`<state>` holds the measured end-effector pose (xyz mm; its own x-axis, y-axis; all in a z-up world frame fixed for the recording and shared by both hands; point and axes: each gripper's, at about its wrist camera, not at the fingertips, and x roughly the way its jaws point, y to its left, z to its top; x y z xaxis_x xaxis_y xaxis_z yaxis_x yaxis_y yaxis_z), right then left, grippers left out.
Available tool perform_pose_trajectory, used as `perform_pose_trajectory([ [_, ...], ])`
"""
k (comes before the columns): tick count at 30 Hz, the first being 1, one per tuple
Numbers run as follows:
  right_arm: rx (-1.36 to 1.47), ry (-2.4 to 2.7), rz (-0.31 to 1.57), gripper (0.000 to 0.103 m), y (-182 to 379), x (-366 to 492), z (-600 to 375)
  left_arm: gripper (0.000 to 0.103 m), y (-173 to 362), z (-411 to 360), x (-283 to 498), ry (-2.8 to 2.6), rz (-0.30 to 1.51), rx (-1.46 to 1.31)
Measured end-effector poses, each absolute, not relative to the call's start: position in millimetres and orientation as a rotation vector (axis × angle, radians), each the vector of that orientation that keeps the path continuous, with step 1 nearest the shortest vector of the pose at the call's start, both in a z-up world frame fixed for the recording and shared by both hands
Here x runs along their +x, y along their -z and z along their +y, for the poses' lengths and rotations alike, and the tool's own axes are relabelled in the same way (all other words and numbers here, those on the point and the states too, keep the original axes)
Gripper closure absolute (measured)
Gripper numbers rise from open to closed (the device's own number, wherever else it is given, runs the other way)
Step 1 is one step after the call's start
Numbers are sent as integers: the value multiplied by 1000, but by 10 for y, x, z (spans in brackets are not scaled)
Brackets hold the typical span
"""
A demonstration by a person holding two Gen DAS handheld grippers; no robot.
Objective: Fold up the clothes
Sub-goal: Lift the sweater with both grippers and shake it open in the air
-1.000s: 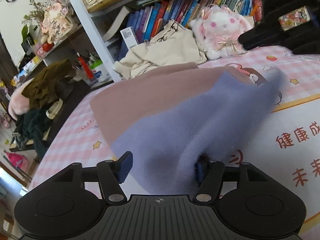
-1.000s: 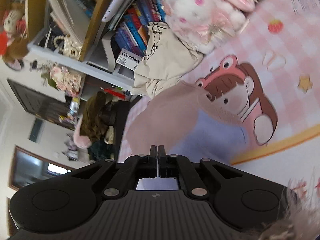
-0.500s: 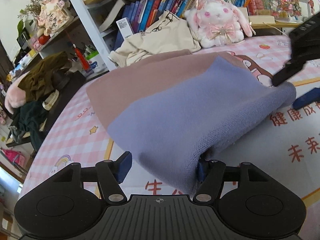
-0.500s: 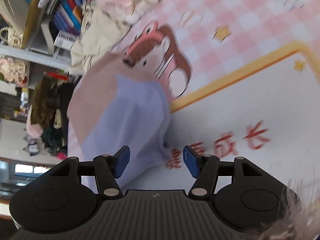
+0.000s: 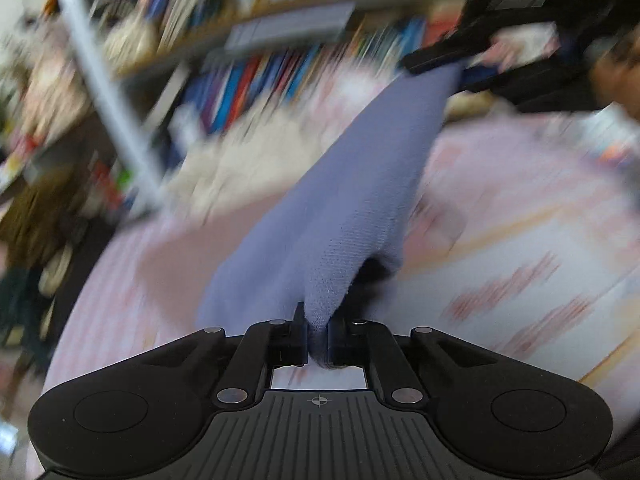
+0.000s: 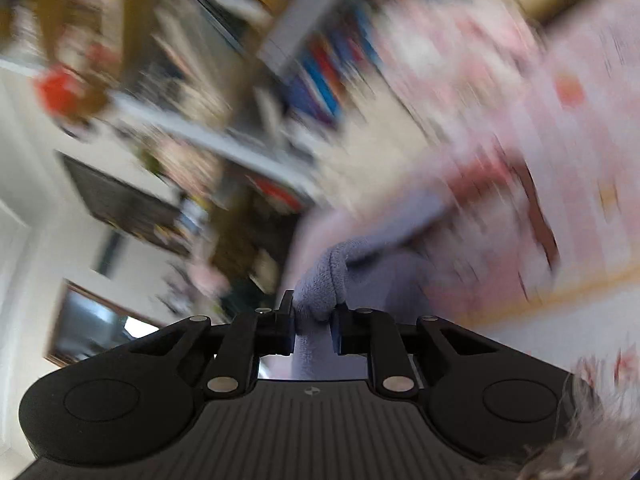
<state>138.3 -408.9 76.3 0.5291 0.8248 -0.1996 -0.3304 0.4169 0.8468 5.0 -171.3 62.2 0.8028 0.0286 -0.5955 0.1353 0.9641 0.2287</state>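
Left wrist view: the left tool (image 5: 318, 338) pinches a fold of the lavender sweater (image 5: 360, 184), which stretches up to the right tool (image 5: 460, 70), lifted off the pink surface (image 5: 520, 208).

Right wrist view, blurred: the right tool (image 6: 314, 330) clamps the sweater's (image 6: 324, 284) edge.

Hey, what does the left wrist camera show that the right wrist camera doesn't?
Only the left wrist view shows both tongs: the left tongs and the right tongs, with the lavender sweater stretched between them. Only the right wrist view shows a dark-framed window. Both show tongs clamped on lavender knit above the pink tablecloth, heavily blurred.
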Motion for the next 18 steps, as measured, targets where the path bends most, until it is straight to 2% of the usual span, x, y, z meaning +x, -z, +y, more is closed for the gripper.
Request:
perform_pose_trajectory([
  [6, 889, -907, 331, 87, -1750, 1400, -4536, 97, -1919, -1877, -51, 384, 282, 98],
  [10, 782, -1003, 202, 88, -2411, 1517, -4373, 96, -2248, -1684, -66, 480, 164, -74],
  [13, 699, -1002, 275, 87, -2448, 1702, -3993, 96, -2042, -1404, 46, 472, 240, -186],
  [18, 601, -871, 550, 87, -1651, 2023, -3227, 89, -994, -888, 392, 239, 531, -249],
])
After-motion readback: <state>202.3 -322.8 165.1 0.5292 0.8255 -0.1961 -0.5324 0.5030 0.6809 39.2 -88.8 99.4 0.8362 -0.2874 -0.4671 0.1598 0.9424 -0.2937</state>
